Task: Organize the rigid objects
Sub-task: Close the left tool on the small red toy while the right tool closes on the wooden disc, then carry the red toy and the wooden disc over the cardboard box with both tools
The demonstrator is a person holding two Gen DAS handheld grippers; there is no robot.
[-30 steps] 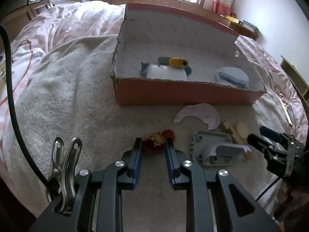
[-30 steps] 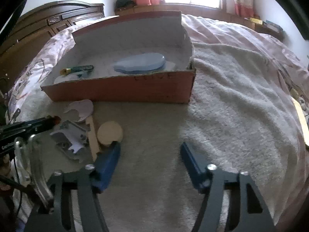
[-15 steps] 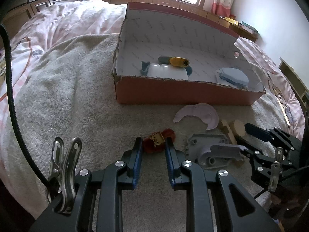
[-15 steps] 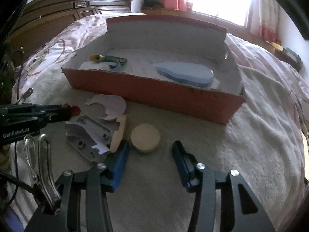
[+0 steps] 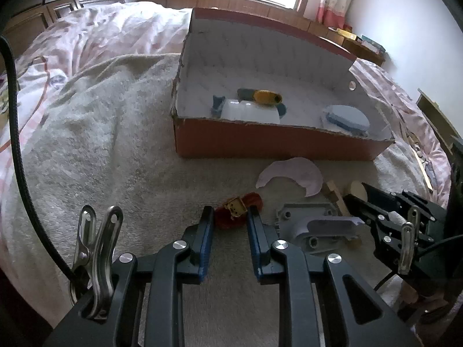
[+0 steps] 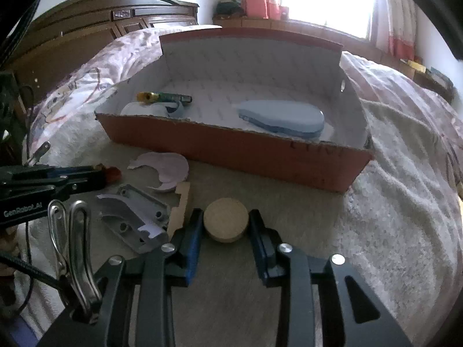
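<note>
Right gripper (image 6: 225, 225): jaws just closing, pads against wooden disc (image 6: 225, 223) (on blanket (image 6: 390, 217)). Left gripper (image 5: 230, 217): narrow gap, clamping red toy (image 5: 238, 209); box (image 5: 275, 144) ahead.

A rough, matt towel (image 6: 390, 202) of looped cloth covers the bed. The box (image 6: 231, 150) is matt cardboard, reddish outside and white inside, with torn, ragged edges. The round disc (image 6: 225, 224) and the notched block (image 6: 181, 209) look like pale, unvarnished wood. The grey bracket (image 6: 130, 219) looks like dull cast metal. The clip (image 6: 72, 248) is shiny steel. The headboard (image 6: 86, 29) is glossy dark wood.
</note>
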